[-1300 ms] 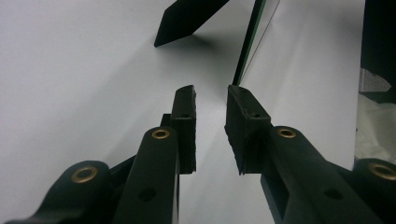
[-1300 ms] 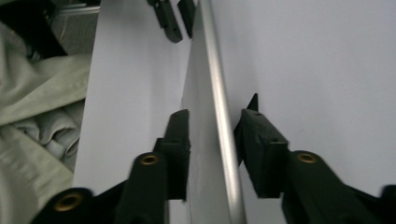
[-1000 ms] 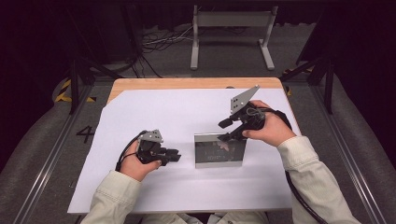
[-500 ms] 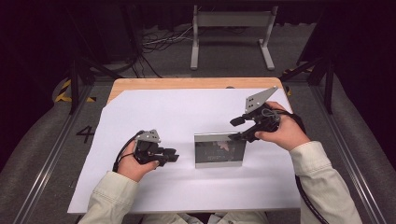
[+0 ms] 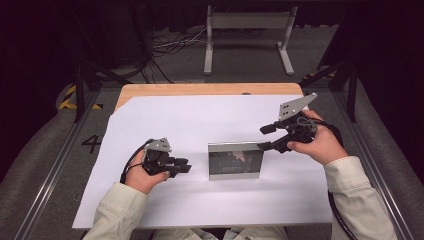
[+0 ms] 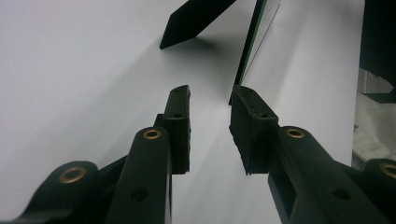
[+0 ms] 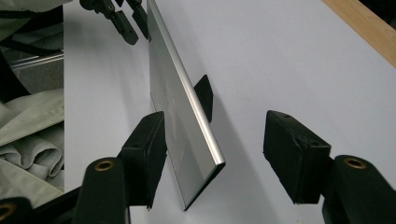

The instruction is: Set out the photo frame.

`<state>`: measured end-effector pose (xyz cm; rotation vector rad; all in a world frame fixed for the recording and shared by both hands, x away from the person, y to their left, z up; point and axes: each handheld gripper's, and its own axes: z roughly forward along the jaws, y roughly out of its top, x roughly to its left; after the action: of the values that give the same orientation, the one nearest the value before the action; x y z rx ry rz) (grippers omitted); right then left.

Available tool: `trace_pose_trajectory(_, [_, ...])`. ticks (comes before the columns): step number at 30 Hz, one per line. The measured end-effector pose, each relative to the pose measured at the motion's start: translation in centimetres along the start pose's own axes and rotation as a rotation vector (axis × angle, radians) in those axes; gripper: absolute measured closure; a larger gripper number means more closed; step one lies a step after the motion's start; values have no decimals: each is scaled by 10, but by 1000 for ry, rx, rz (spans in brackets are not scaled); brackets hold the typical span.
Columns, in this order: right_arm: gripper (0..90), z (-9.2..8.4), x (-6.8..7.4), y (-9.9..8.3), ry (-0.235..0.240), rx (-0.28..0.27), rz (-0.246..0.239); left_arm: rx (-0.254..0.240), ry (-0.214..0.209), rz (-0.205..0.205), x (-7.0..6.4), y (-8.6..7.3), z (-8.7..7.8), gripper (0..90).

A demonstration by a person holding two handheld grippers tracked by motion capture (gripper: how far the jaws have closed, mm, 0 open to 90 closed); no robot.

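— Where's the silver-framed rectangular picture frame [image 5: 235, 160]?
— Upright mid-sheet on its black prop. Right gripper [image 5: 267, 137] has just been opening, left gripper [image 5: 184, 167] parted, both empty.
— Retreat straight, don't nudge it.

Left gripper [image 5: 184, 167] and right gripper [image 5: 266, 138]: black two-jaw tools, brass-coloured rivets at the jaw joints, blocky black pads, a grey three-cornered plate on top, and a black cable trailing from each. Sleeves [image 5: 356, 192]: pale beige, long, cuffed.
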<state>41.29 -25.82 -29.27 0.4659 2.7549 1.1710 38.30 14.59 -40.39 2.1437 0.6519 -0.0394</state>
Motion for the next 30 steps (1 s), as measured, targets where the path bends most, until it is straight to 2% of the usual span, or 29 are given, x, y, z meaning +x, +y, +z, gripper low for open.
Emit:
trace_pose_trajectory(10, [391, -14, -2, -14, -18, -13, 39, -12, 13, -9, 4, -4, -7, 691])
trace_pose_trajectory(18, [389, -30, -5, -29, -58, -13, 65, -16, 23, -11, 7, -5, -11, 692])
trace_pose_trajectory(30, [382, -38, -8, -50, -78, -15, 109, -24, 46, -38, 12, -12, -22, 697])
